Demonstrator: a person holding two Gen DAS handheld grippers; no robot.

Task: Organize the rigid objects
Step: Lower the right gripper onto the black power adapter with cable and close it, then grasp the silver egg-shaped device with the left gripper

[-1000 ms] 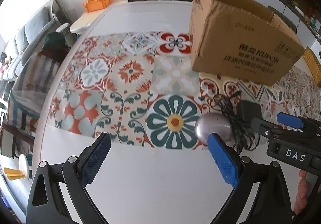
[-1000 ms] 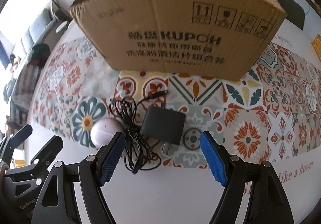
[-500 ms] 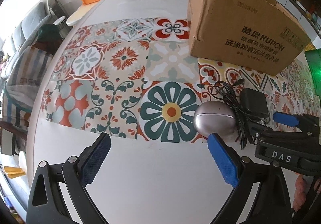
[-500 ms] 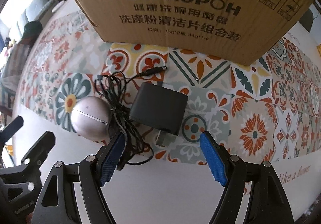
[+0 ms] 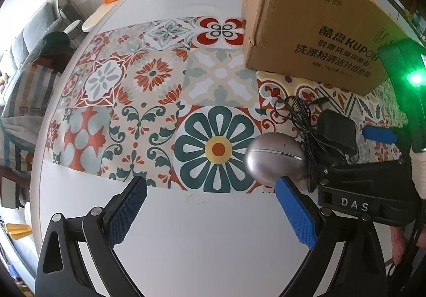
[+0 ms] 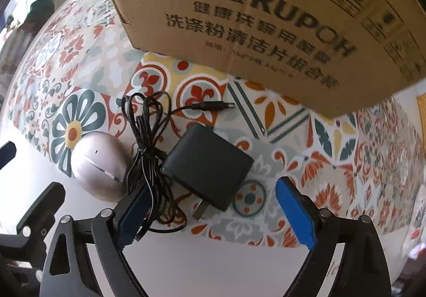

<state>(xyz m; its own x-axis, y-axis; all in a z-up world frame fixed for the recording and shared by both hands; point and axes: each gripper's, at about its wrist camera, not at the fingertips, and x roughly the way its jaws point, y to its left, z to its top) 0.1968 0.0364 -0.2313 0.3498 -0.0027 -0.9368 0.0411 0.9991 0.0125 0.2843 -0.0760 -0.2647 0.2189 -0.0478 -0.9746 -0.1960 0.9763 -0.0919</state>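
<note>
Left wrist view: the left gripper (image 5: 211, 210) has its jaws wide apart over the white table (image 5: 207, 238), nothing between them. One silver egg-shaped case (image 5: 274, 159) sits just beyond its right fingertip on the patterned mat (image 5: 149, 100), touching one black charger (image 5: 336, 131) with a tangled cord. One cardboard box (image 5: 306, 30) stands behind. Right wrist view: the right gripper (image 6: 211, 213) is spread open too, straddling the charger (image 6: 209, 166); its left finger lies under the cord (image 6: 149, 163), beside the case (image 6: 97, 165). Same box (image 6: 266, 17) close behind.
</note>
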